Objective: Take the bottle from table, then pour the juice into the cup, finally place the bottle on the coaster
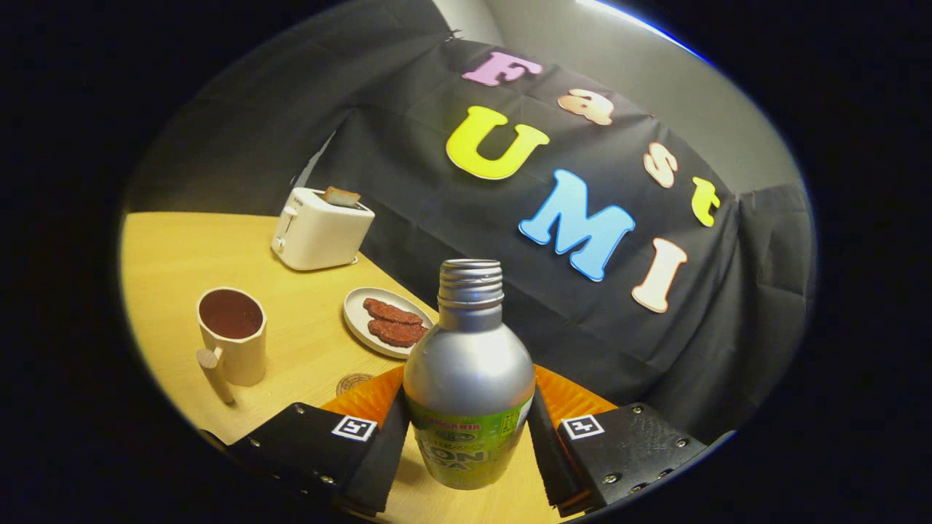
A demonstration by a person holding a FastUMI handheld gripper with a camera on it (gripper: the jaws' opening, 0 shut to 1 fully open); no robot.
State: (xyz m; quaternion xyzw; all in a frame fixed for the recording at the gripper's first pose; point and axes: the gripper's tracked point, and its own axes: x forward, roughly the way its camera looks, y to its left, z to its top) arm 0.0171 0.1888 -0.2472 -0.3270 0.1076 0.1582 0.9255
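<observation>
While the hand-held gripper (467,437) pinches the uncapped silver bottle (469,378) between both fingers, the beige cup (231,336) stands on the wooden surface (175,255) ahead, a round coaster (354,383) between cup and fingers.

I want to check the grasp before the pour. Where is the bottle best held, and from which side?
Probably as now: the gripper is shut on the bottle, both fingers on the straight labelled body, coming in from its side. The rounded shoulder and narrow threaded neck would slip more easily, and the open mouth stays clear for the cup.
</observation>
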